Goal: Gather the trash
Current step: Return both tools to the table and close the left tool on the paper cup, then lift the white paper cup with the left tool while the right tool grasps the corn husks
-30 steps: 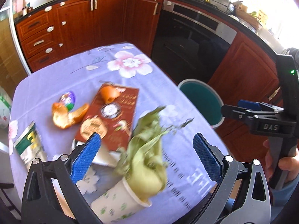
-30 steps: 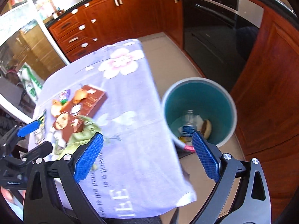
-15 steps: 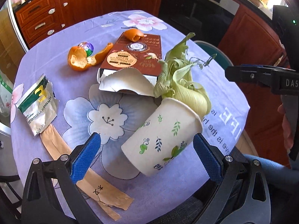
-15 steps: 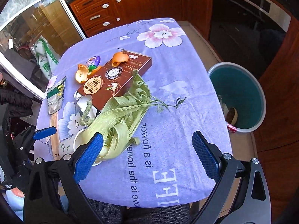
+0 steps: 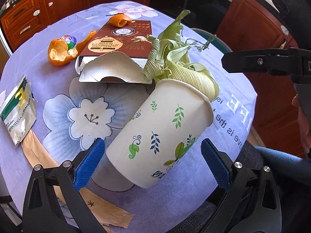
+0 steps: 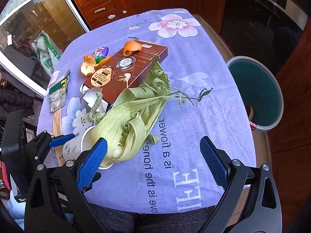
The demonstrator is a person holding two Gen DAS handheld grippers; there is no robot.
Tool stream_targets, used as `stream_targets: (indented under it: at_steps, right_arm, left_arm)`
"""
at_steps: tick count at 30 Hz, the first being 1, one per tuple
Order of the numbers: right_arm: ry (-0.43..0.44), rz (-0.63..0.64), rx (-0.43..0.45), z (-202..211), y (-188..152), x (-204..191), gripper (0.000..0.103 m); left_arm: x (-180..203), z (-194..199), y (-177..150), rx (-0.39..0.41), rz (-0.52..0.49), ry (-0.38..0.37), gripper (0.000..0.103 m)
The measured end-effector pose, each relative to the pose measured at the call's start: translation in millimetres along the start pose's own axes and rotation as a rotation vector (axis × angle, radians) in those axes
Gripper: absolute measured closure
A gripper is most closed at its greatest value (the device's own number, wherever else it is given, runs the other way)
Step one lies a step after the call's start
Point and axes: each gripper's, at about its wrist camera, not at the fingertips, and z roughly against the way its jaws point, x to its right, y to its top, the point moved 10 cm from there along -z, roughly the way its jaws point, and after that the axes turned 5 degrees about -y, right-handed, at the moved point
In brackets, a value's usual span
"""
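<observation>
Left gripper: fingers wide, holding nothing, 1 each side of the base of the paper cup, not touching. Cup lies on its side on the bench, long axis running from base at the fingers up and right to the rim, corn husks spilling from the mouth against the torn brown box. Left gripper is clearly nearer. Right gripper: fingers wide, empty, hovering above the husk end, off to the cup's right. Teal bin stands on the floor beyond the bench's right edge. Judgement: closing across the base comes next.
</observation>
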Motion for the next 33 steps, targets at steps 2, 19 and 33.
stream_targets:
  at_steps: [2, 19, 33]
  right_arm:
    - [-0.001, -0.004, -0.005, -1, -1, 1, 0.011]
    - [0.07, 0.004, -0.057, -17, -11, -20, 0.011]
    - [0.105, 0.035, -0.088, -40, -9, -56, 0.011]
  left_arm:
    - [2, -1, -1, 0.002, -0.019, 0.01, 0.004]
    - [4, 26, -10, 0.075, -0.003, -0.02, 0.035]
    - [-23, 28, -31, 0.059, 0.073, -0.009, 0.035]
